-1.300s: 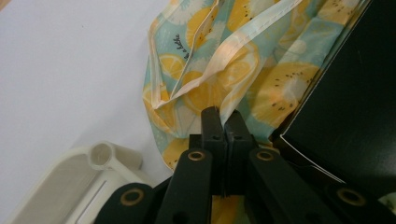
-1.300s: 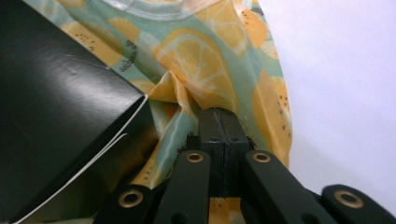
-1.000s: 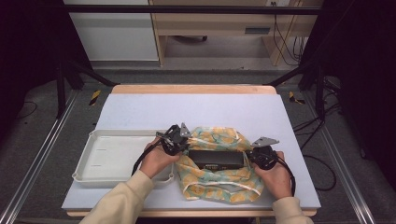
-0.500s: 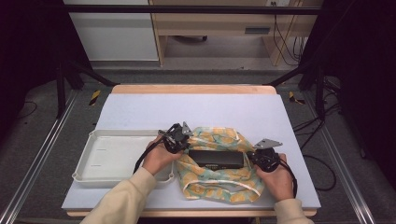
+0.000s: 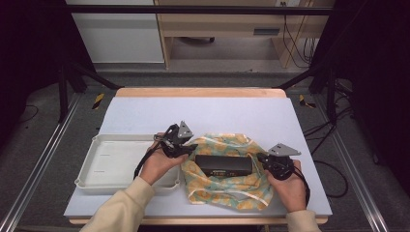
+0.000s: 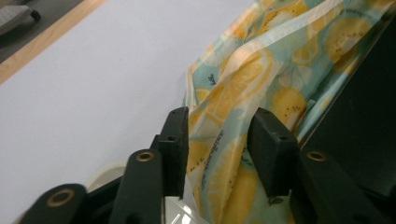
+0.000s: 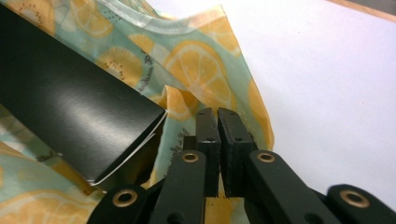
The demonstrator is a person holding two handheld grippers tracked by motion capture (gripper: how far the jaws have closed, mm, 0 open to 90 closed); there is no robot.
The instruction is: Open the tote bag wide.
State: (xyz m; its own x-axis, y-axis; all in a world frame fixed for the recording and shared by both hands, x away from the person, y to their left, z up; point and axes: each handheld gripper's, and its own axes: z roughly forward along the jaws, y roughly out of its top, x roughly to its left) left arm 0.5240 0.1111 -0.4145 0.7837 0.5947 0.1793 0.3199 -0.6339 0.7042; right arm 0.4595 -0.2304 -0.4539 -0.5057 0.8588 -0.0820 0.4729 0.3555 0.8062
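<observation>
Centrally, a black box (image 5: 223, 165) lies on the lemon cloth (image 5: 227, 186); left gripper (image 6: 218, 140) gapes around a fold, right gripper (image 7: 218, 133) pinches cloth.

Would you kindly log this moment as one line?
left claw: open, straddling cloth | right claw: shut on cloth | box: resting on cloth

1. The black box (image 7: 70, 116) runs off the left edge of the right gripper view; cloth (image 7: 201, 60) beneath it is hidden.
2. In the left gripper view the box (image 6: 364, 116) is cut by the right edge.
3. Whether the right gripper (image 7: 217, 121) pinches cloth is unclear; its near-touching jaws cover the spot.
</observation>
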